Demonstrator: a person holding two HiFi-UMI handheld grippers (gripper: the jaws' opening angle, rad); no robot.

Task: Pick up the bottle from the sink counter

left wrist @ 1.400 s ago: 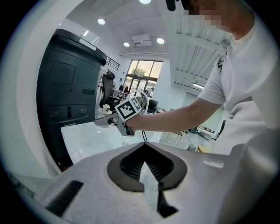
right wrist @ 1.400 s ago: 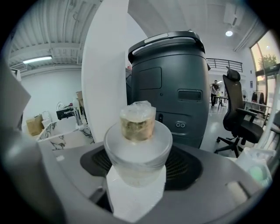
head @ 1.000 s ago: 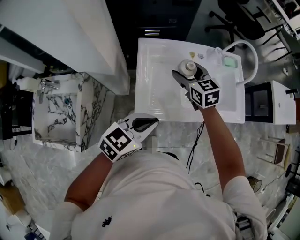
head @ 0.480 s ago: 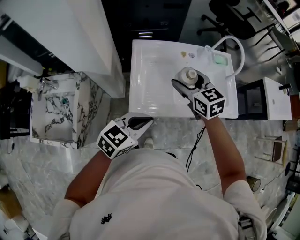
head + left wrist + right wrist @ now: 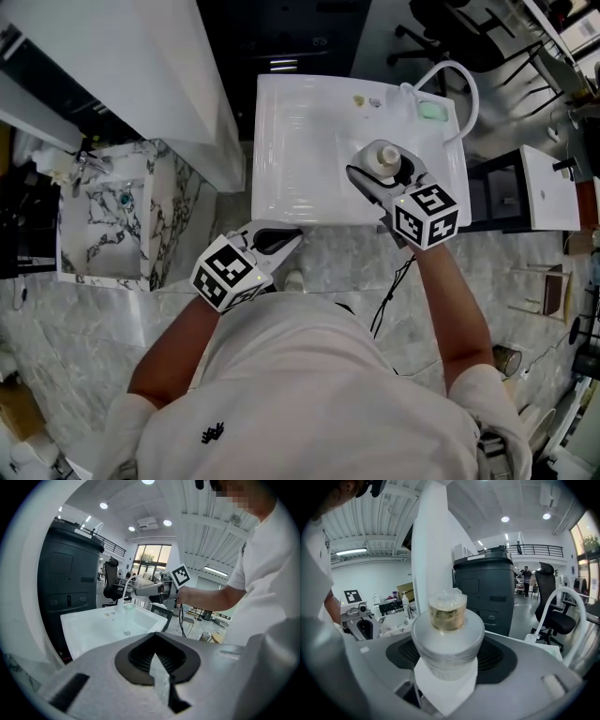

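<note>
We count 1 bottle (image 5: 382, 156) & 2 grippers, i.e. the L gripper (image 5: 286, 239) and the R gripper (image 5: 379, 173), each w/ 1 marker cube, so 2 cubes total: L cube (image 5: 228, 275), R cube (image 5: 428, 214). We get 2 sinks, 1 white sink (image 5: 300, 159) and 1 marble-veined sink (image 5: 141, 234), plus 1 curved white tube (image 5: 466, 84) and 1 green item (image 5: 429, 110). We also tally 1 black cabinet (image 5: 65, 583) and 1 person (image 5: 309, 394); the chairs (image 5: 450, 28) at the far edge are too dark to count.
</note>
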